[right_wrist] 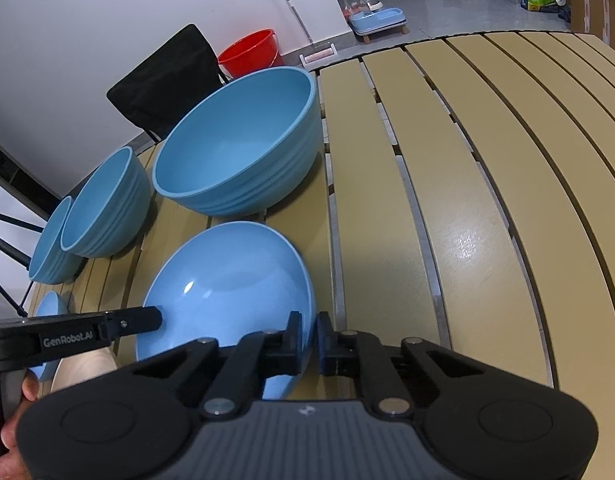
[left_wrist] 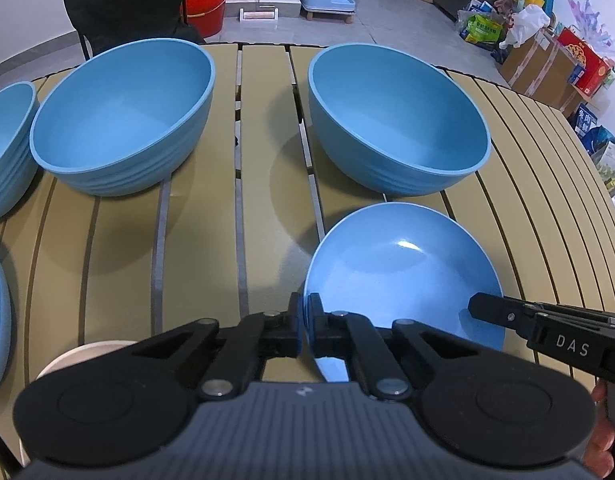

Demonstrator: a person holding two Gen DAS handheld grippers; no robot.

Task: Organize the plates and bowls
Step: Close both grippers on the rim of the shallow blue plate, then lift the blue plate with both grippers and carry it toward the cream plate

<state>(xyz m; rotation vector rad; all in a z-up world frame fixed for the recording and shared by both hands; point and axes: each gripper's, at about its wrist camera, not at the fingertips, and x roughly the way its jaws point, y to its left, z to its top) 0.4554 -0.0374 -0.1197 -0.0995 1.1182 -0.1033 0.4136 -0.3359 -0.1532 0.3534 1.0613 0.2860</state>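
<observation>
Evidently, the blue plate (left_wrist: 403, 276) is gripped at opposite edges of its rim: the left gripper (left_wrist: 306, 330) is clenched on the near-left edge, the right gripper (right_wrist: 310, 338) on the right edge. The plate is held tilted, low over the slatted table (right_wrist: 467, 208), just in front of a large blue bowl (left_wrist: 391, 120). Its glossy surface is judged stiff, light and slippery, possibly breakable, so the thin rim is best pinched firmly.
</observation>
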